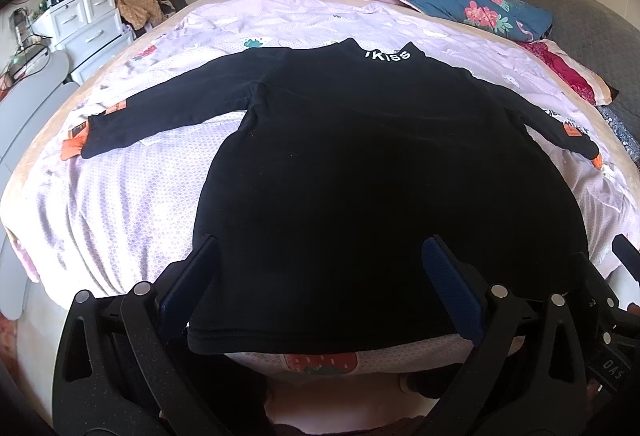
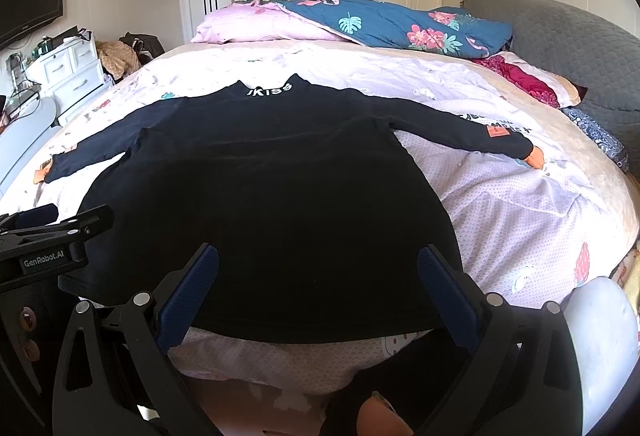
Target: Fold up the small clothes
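A small black long-sleeved top point(image 1: 360, 164) with white "KISS" lettering at the collar lies flat on the bed, sleeves spread out to both sides; it also shows in the right wrist view point(image 2: 280, 188). My left gripper point(image 1: 320, 248) is open, its blue-padded fingers point(image 1: 452, 284) spread just above the top's hem near the bed's near edge. My right gripper point(image 2: 318, 256) is open too, over the hem further right. The left gripper's body point(image 2: 60, 232) shows at the left of the right wrist view.
The bed point(image 1: 120, 204) has a pale lilac patterned sheet. A pink and blue flowered quilt point(image 2: 360, 24) is bundled at the far side. A grey headboard point(image 2: 568, 48) stands right. White drawers point(image 1: 88, 20) stand left of the bed.
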